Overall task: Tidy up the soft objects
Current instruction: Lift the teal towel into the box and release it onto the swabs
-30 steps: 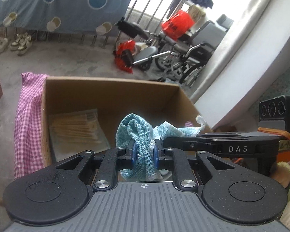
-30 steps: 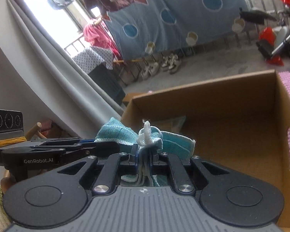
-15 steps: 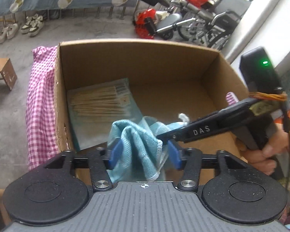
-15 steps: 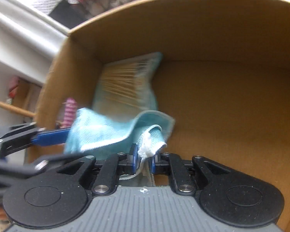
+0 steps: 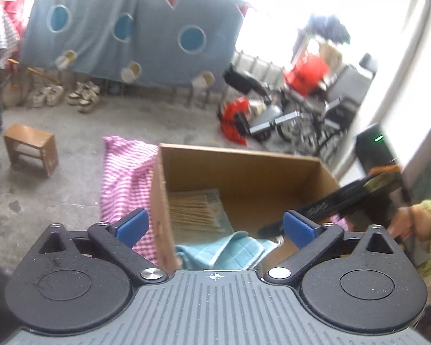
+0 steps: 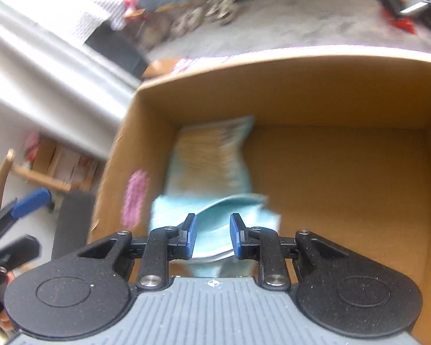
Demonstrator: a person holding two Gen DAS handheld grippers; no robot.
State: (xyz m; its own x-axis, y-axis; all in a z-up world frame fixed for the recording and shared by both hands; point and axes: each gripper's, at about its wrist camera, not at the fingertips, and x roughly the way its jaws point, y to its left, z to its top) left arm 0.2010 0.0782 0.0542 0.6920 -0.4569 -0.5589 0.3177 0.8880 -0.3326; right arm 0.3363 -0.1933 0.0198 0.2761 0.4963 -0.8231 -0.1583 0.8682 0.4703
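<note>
1. The left gripper (image 5: 215, 225) has just been opening; its jaws stand wide apart, nothing between them.
2. The right gripper (image 6: 212, 235) has just been opening, pads clear of the teal cloth (image 6: 215, 212).
3. The cloth lies inside the cardboard box (image 6: 330, 86).

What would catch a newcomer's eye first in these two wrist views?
The open brown cardboard box fills both views, with a folded light-blue woven cloth lying in its near corner beside a flat clear packet of pale sticks. The left gripper is spread wide above it. A pink-and-white checked fabric drapes over the box's outer side.
</note>
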